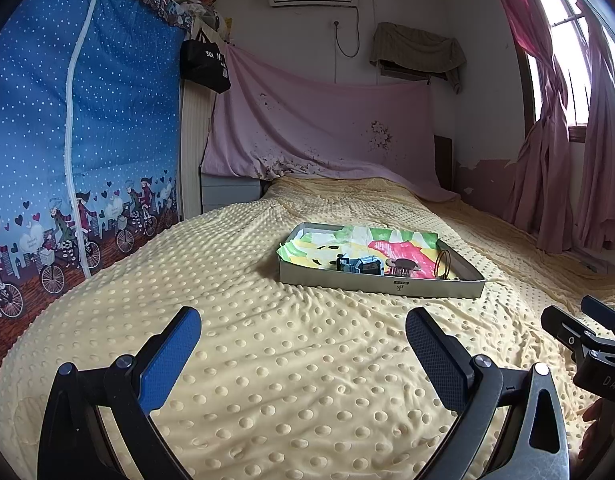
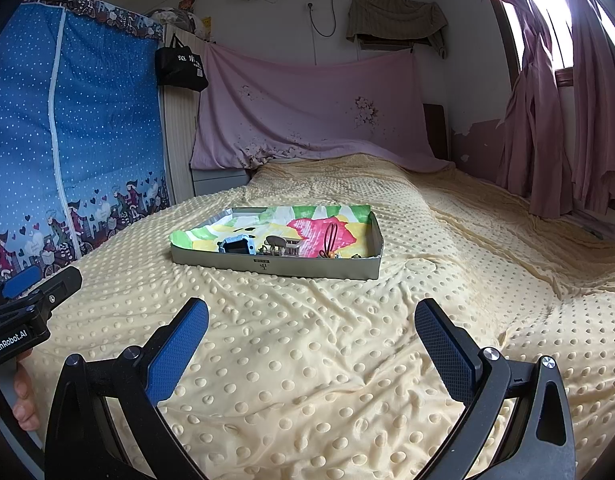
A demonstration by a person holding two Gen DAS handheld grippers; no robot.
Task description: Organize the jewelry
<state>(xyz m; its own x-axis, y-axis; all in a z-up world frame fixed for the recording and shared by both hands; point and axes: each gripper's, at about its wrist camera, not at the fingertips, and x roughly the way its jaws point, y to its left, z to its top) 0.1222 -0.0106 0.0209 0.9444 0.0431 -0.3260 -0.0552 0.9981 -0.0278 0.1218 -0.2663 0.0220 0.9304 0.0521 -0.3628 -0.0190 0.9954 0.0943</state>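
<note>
Evidently the thin bangles, light, stiff and slippery in the far tray, suit a rim pinch, while both the left gripper and right gripper gape released.

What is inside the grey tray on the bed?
The tray holds a colourful paper lining, a blue watch, a brown hair claw and thin brown hoops. Small pieces by the near right wall are partly hidden and cannot be identified.
</note>
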